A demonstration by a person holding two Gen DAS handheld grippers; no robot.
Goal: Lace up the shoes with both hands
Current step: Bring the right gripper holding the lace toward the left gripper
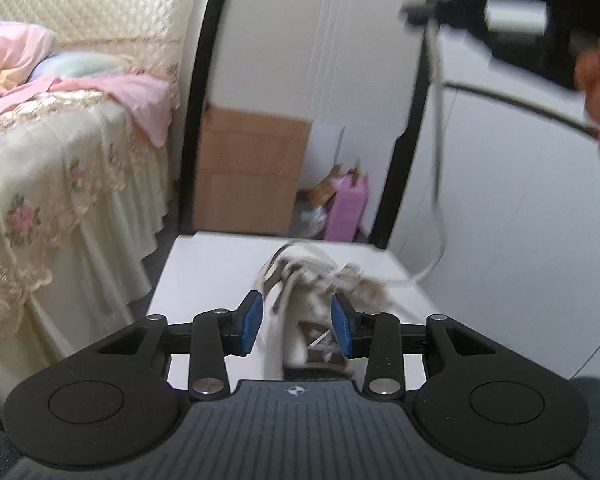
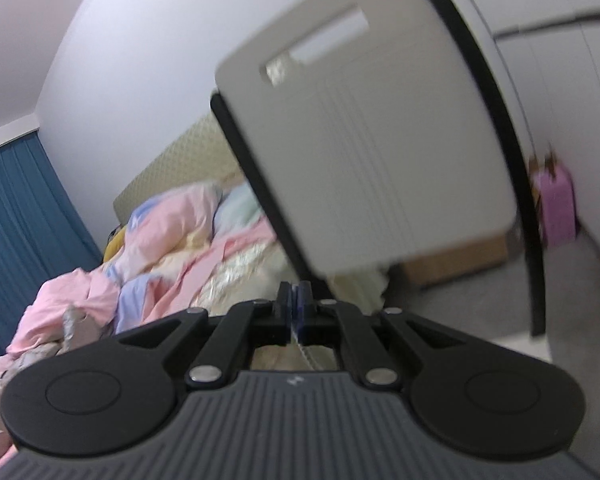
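In a bedroom, on a white table [image 1: 204, 264], the shoe [image 1: 296, 304] sits between the left gripper [image 1: 297, 325]'s half-open pads, while the right gripper [image 2: 296, 304], raised, pinches the limp, slippery lace [image 1: 438, 152], best held near its tip.

A white shoe [image 1: 300, 300] with what looks like grey-brown trim, blurred, is sitting on a white table [image 1: 204, 264]. The left gripper [image 1: 298, 326] is showing black arms and blue pads [image 1: 252, 322]. A white lace [image 1: 438, 168] is running up to the black right gripper [image 2: 296, 300]. A cream bedcover [image 1: 60, 184] is displaying pink flowers, with pink and pale blue bedding [image 2: 172, 248] lying on top. A blue curtain [image 2: 20, 232] is hanging beside a brown cardboard box [image 1: 248, 172] and a pink box [image 1: 348, 208].
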